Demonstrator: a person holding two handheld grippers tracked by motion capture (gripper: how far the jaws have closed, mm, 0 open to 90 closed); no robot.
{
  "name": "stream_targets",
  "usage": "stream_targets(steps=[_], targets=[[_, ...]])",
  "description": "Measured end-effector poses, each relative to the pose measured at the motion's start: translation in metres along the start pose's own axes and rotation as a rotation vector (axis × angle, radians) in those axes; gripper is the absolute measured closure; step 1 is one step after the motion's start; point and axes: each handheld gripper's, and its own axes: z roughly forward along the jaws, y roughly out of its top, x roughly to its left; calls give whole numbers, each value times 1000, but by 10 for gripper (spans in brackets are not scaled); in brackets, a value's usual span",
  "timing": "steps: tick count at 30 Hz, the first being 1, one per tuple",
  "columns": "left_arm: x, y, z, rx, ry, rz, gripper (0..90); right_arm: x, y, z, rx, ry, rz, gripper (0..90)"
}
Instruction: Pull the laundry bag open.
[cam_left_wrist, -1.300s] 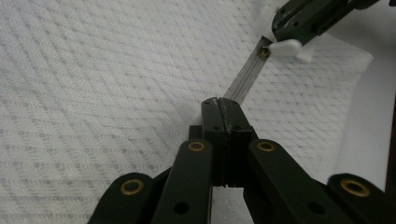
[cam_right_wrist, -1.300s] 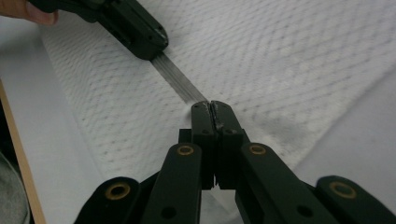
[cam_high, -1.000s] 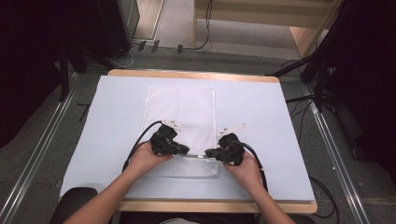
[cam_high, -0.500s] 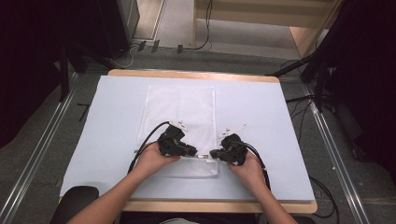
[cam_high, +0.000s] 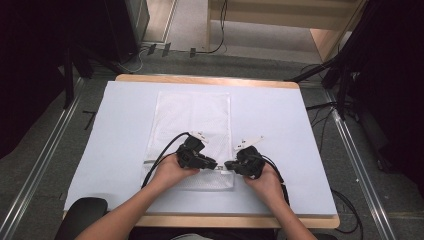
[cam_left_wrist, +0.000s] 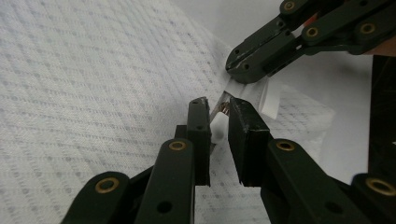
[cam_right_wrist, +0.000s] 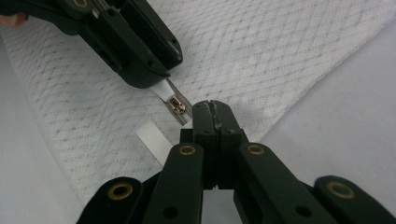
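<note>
Your left gripper (cam_left_wrist: 217, 112) has its jaws slightly apart, just having opened, with the small metal zipper pull (cam_left_wrist: 223, 110) in the gap. Your right gripper (cam_right_wrist: 212, 112) is clamped together on the bag's edge beside that pull. From above, both sit at the near end of the white mesh bag (cam_high: 192, 117); the close views add the woven diamond pattern and a ribbed white tab (cam_right_wrist: 154, 140). A pale sheet covers the wooden table (cam_high: 210, 80); grey floor and cables surround it.

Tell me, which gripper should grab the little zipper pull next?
Probably the left gripper: its jaws stand slightly apart around the zipper pull. The right gripper is shut on the mesh bag.
</note>
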Motion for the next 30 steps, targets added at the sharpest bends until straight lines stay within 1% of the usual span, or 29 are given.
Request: stream_targets(steps=[4,6,8,11,15,18,21,23,24,28,30], targets=[[-2,-1,3,2,-6,8,807,0,-1,0,-5,0,-3,900],[-3,-1,3,-3,-11,4,810,0,-1,0,-8,1,-6,900],[-5,-2,5,11,-19,11,817,-1,-1,0,-12,6,-7,900],[-7,-2,6,15,-16,20,819,-1,-1,0,-13,7,-6,900],[-9,-2,9,4,-12,20,843,-1,-1,0,-13,7,-5,900],[-9,-3,10,-2,-11,15,872,-1,-1,0,-12,7,-6,900],[-7,-2,10,1,-21,6,878,-1,-2,0,-13,10,-7,900],[-4,-1,9,4,-43,-24,880,-2,-2,0,-14,11,-11,900],[-3,-1,9,8,-49,-32,880,-2,-2,0,-12,10,-10,900],[-2,0,8,17,-56,-40,881,-1,-3,0,-16,9,-28,900],[-1,1,6,17,-65,-52,881,0,-3,0,-16,6,-34,900]])
